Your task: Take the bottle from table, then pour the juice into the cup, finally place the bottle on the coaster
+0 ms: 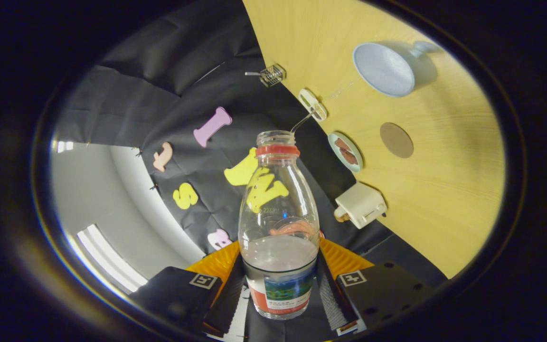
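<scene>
Clearly, the bottle (278, 228) stands between the two fingers of the gripper (278, 289), and both fingers press on its lower part from each side, so the gripper holds it firmly. The bottle is of clear glass with a red ring around its neck, it has no cap, and a pale liquid fills about the lower third of it, above a coloured label. The whole view is turned, so the wooden table (444, 199) appears tilted to one side of the bottle and the dark booth wall to the other side.

Taking the bottle as the landmark, the round brown coaster (396, 140) lies on the table well apart from the bottle's neck, with nothing on it. Beyond the coaster, farther from the bottle, stands the pale blue cup (383, 69), its open mouth facing the camera; whether it has liquid inside, I cannot tell. Between the bottle and the coaster, near the table's edge, there is a small plate (344, 151) with something brown on it. Nearer to the bottle's body, a white boxy object (360, 204) sits also at this edge.
</scene>
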